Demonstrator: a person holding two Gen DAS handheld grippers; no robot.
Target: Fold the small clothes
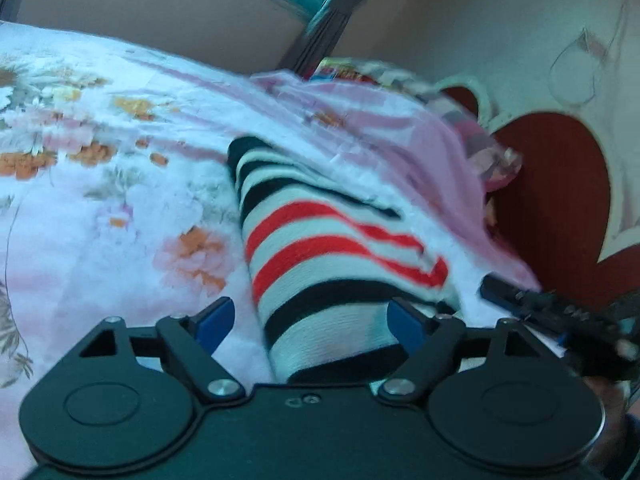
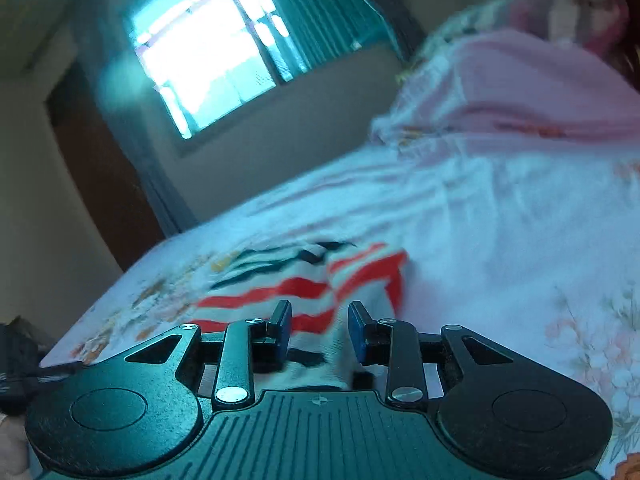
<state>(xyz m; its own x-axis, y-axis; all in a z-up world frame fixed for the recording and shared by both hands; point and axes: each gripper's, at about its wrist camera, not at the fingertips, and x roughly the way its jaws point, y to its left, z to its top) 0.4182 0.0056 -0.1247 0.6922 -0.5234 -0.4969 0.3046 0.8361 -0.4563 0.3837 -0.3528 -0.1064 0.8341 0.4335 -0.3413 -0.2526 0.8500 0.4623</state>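
A small knit garment [image 1: 320, 256] with white, black and red stripes lies folded on the floral bedsheet [image 1: 100, 200]. My left gripper [image 1: 310, 326] is open, its blue-padded fingers straddling the near end of the garment. My right gripper shows at the right edge of the left wrist view [image 1: 560, 316], beside the garment. In the right wrist view the right gripper [image 2: 320, 330] is open, its fingers apart just above the garment's near edge [image 2: 304, 296]. The view is motion-blurred.
A pink cloth [image 1: 400, 136] lies bunched on the bed behind the garment, with a patterned pillow [image 1: 492, 152] and a red heart-shaped headboard [image 1: 552, 200] beyond. A window [image 2: 208, 56] and a dark door [image 2: 96, 168] are on the far wall.
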